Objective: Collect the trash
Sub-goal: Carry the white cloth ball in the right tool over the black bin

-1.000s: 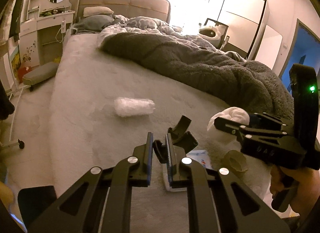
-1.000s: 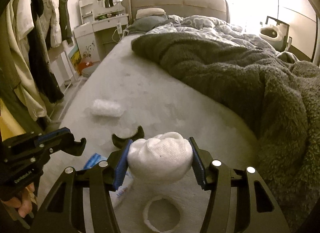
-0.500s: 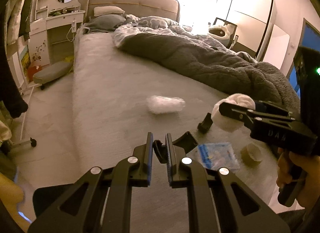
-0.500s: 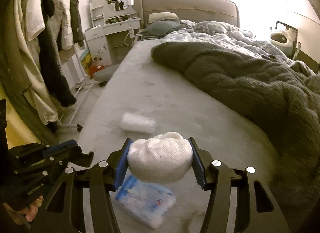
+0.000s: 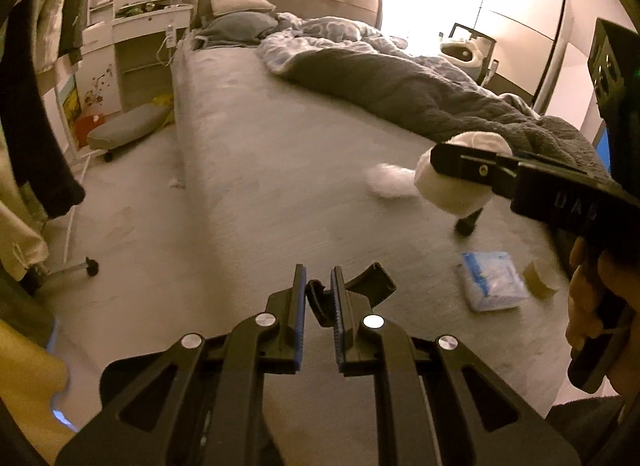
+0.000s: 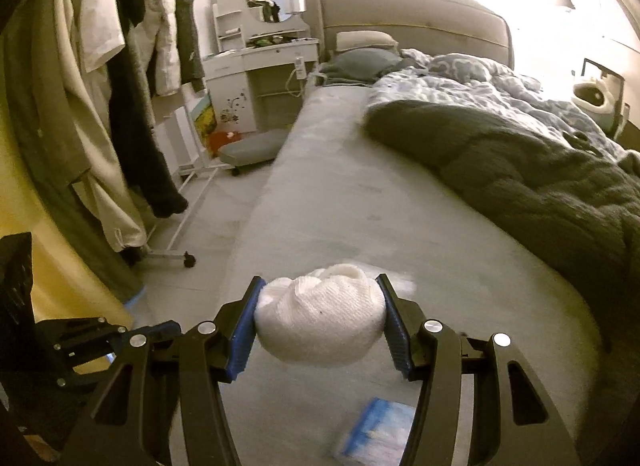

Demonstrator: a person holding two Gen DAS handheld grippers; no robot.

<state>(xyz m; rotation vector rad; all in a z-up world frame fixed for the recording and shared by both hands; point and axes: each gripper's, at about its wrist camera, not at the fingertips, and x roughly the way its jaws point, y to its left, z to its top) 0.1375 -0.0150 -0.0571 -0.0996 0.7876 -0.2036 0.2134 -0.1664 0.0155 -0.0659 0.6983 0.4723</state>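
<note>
While the right gripper [image 6: 320, 324] pinches a white wad [image 6: 320, 330] above the bed [image 5: 260, 185], the left gripper [image 5: 318, 298] nips a black scrap [image 5: 316, 296]; either could drop if jostled, far from any bin.

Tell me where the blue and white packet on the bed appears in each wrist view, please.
Left wrist view: the blue and white packet lies on the bed at lower right, beside a small tape roll.
Right wrist view: the packet is at the bottom edge, below the white wad.
Shared landmark: the white wad, held in the right gripper.
</note>
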